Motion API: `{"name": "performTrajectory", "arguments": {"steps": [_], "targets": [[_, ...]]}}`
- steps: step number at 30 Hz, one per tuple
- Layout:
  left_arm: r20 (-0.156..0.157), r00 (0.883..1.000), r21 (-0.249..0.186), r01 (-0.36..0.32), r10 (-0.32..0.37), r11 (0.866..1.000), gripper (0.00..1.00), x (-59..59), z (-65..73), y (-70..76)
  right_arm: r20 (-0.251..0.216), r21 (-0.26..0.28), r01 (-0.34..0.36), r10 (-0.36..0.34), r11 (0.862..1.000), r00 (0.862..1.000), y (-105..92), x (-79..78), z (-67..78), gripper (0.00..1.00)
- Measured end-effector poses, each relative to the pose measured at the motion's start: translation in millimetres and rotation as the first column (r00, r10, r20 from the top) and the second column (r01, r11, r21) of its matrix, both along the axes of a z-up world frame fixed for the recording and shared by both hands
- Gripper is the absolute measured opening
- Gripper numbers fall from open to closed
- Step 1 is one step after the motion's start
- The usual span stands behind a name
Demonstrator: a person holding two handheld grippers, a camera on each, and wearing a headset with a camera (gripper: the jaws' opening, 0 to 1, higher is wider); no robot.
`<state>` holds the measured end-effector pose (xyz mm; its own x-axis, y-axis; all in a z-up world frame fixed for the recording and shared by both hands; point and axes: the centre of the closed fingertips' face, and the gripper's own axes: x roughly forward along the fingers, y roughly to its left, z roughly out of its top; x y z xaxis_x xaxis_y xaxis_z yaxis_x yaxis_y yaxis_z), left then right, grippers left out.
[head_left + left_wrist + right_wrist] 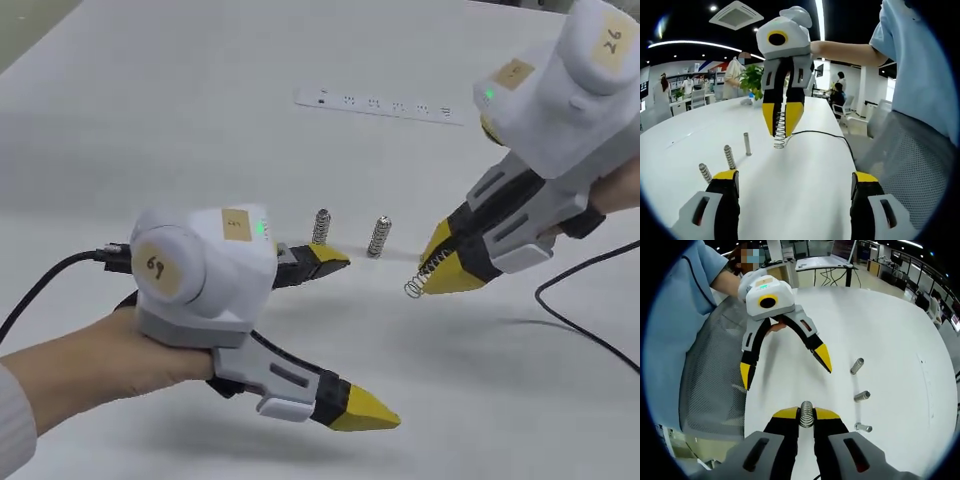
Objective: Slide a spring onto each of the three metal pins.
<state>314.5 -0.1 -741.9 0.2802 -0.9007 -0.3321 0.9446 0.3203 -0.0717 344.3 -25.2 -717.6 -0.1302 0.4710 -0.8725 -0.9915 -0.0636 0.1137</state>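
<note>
Two metal pins each carry a spring (pixel 321 227) (pixel 379 237) and stand upright on the white table (pixel 200 120). A third pin (pixel 746 144) stands bare beyond them, and lies rightmost (pixel 863 427) in the right gripper view. My right gripper (pixel 440 272) is shut on a loose spring (pixel 425 272), which hangs tilted from its yellow tips just right of the pins. The same spring (pixel 806 414) sits end-on between its jaws. My left gripper (pixel 352 335) is open with nothing in it, its upper tip close to the left sprung pin.
A long white power strip (pixel 380 105) lies at the far side of the table. A black cable (pixel 585 325) curls on the right, and another cable (pixel 50 280) trails left from my left gripper. Office desks and people stand beyond the table.
</note>
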Motion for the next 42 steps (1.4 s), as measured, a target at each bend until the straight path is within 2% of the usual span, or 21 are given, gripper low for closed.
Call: {"name": "performTrajectory", "arguments": {"steps": [8,15,21,30,42], "targets": [[-0.014,0.995,0.028,-0.1,0.1,0.995,0.98,11.5,-6.3,26.2,0.021,-0.006,0.029,-0.029,1.0,0.999,-8.7,15.6,4.9,0.07],[-0.01,0.984,0.014,-0.18,0.18,0.984,0.98,21.3,-2.1,49.5,0.05,-0.023,0.044,-0.042,0.999,0.998,-17.3,35.2,10.7,0.07],[-0.011,0.974,0.011,-0.228,0.228,0.974,0.97,25.4,0.2,63.3,0.075,-0.039,0.048,-0.045,0.998,0.996,-21.5,49.8,13.2,0.07],[-0.013,0.964,0.005,-0.267,0.267,0.964,0.96,28.7,1.0,72.6,0.107,-0.082,0.055,-0.046,0.995,0.993,-30.2,61.0,11.0,0.08],[-0.019,0.957,0.01,-0.29,0.291,0.957,0.95,28.7,-1.1,81.8,0.112,-0.108,0.06,-0.048,0.992,0.993,-32.8,80.3,4.4,0.08]]}}
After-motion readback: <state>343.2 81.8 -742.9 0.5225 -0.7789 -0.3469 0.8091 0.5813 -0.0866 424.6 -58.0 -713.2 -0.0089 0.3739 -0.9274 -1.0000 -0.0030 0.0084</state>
